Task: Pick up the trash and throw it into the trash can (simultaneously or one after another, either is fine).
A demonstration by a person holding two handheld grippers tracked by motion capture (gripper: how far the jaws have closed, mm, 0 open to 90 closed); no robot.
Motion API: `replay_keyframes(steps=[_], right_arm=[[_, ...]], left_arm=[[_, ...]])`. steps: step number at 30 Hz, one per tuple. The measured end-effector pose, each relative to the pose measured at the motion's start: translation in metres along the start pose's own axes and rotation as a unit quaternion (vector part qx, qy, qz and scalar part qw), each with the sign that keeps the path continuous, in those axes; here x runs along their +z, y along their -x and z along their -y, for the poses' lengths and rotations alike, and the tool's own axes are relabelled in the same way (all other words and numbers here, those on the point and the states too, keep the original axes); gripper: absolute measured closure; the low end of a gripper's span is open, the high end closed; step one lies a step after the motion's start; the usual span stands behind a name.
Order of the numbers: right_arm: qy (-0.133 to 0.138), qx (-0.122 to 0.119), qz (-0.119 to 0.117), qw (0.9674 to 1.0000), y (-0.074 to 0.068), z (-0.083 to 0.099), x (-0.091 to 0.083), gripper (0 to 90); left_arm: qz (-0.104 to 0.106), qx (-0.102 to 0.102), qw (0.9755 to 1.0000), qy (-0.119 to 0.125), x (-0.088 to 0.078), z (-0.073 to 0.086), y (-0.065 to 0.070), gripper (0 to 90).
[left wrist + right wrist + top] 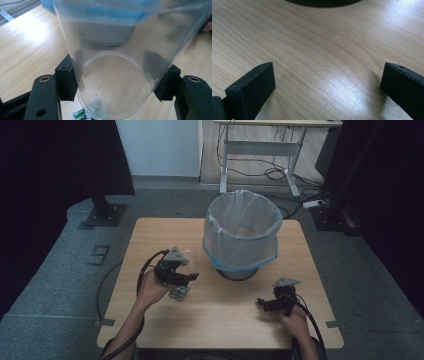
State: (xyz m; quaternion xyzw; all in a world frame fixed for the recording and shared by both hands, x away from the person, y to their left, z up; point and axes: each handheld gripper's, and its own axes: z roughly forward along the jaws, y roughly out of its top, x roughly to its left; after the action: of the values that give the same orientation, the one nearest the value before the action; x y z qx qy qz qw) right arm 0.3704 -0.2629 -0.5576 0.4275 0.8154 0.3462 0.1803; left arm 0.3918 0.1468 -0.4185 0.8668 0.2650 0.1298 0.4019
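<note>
The left claw (113,83) grips a clear plastic cup (115,75), its long axis running away from the claw. The lined bin (243,234) stands just beyond (nearer this hand). The right claw (327,87) gapes wide and empty over the worktop (317,50).

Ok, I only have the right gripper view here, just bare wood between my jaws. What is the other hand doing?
Observer: The left claw is shut on a clear plastic cup, jaws pressed to both its sides.
Operator: Anything under it?
Observer: Yes, a small blister pack of green capsules lies on the table just below that claw.
Operator: And the dark edge at the top of my view?
Observer: That is the base of a bin lined with a translucent bag, standing mid-table beyond both hands.
Operator: Where is my claw against it?
Observer: The right claw sits open, low over the wood, nearer the person than the bin and to its right.
</note>
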Motion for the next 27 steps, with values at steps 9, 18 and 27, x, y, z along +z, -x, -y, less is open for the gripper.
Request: replay_keyframes(steps=[9, 18, 27], right_arm=[[0.000, 0.000, 0.000, 1.0000, 0.000, 0.000, 0.000, 0.0], [-0.001, 0.000, 0.000, 1.0000, 0.000, 0.000, 0.000, 0.0], [-0.001, 0.000, 0.000, 1.0000, 0.000, 0.000, 0.000, 0.0]], left_arm=[[0.001, 0.006, 1.0000, 0.007, -0.009, -0.022, -0.003, 33.2], [-0.002, 0.007, 0.9998, 0.019, -0.020, -0.041, -0.007, 33.6], [-0.001, 0.002, 0.9994, 0.035, -0.030, -0.057, -0.012, 34.6]])
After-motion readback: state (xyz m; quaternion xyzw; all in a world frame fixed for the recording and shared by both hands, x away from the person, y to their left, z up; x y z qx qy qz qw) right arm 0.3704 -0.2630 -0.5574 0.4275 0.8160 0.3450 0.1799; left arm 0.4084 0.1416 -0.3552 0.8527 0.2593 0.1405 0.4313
